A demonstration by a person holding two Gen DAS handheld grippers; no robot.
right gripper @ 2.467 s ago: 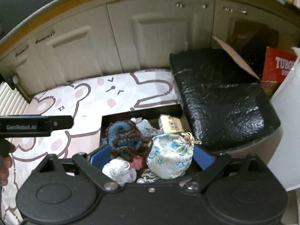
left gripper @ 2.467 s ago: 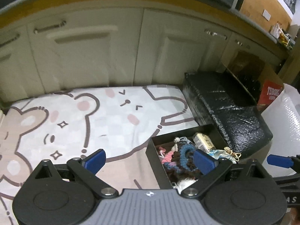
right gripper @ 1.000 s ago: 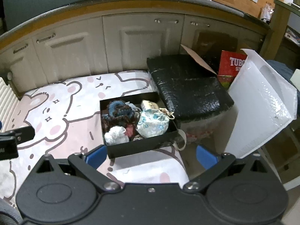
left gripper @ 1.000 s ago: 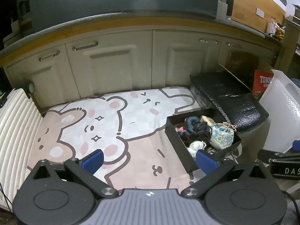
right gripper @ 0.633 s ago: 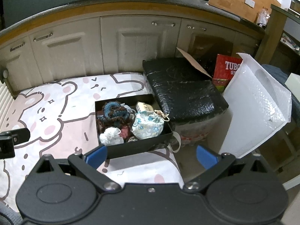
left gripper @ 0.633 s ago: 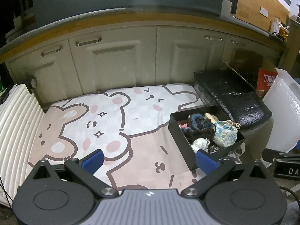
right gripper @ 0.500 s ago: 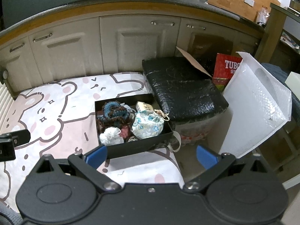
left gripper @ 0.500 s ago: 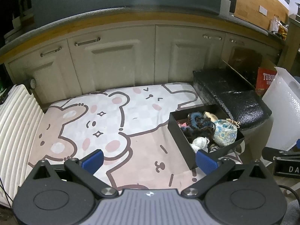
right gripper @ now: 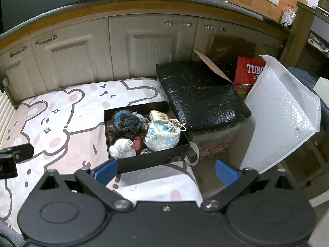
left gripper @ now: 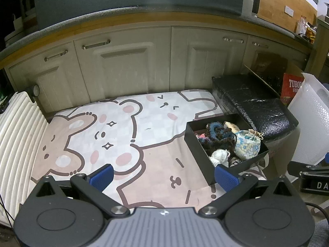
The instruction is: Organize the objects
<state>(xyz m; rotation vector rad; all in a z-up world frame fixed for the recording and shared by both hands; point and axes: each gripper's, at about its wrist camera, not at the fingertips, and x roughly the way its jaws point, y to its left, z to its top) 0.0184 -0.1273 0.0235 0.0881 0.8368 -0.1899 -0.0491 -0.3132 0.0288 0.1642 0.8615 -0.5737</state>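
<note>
A black open box (left gripper: 197,142) (right gripper: 152,160) sits on the right end of a bear-print mat (left gripper: 123,127) (right gripper: 67,123). It holds a floral drawstring pouch (left gripper: 246,144) (right gripper: 162,135), a blue-brown crocheted scrunchie (left gripper: 218,131) (right gripper: 125,121), a white cloth ball (left gripper: 220,156) (right gripper: 121,148), a pink piece (right gripper: 136,144) and a small cream carton (right gripper: 157,115). My left gripper (left gripper: 163,176) is open and empty, held high above the mat. My right gripper (right gripper: 166,171) is open and empty, above and in front of the box.
Cream cabinet doors (left gripper: 131,68) run along the back under a counter. A black wrapped bin (right gripper: 201,100) stands right of the box, with a red carton (right gripper: 248,76) and a white bubble mailer (right gripper: 281,113) beyond. A white ribbed case (left gripper: 16,133) lies left of the mat.
Both grippers have pulled back and up from the box, which now looks smaller and farther. The box's contents have not moved in the last half second.
</note>
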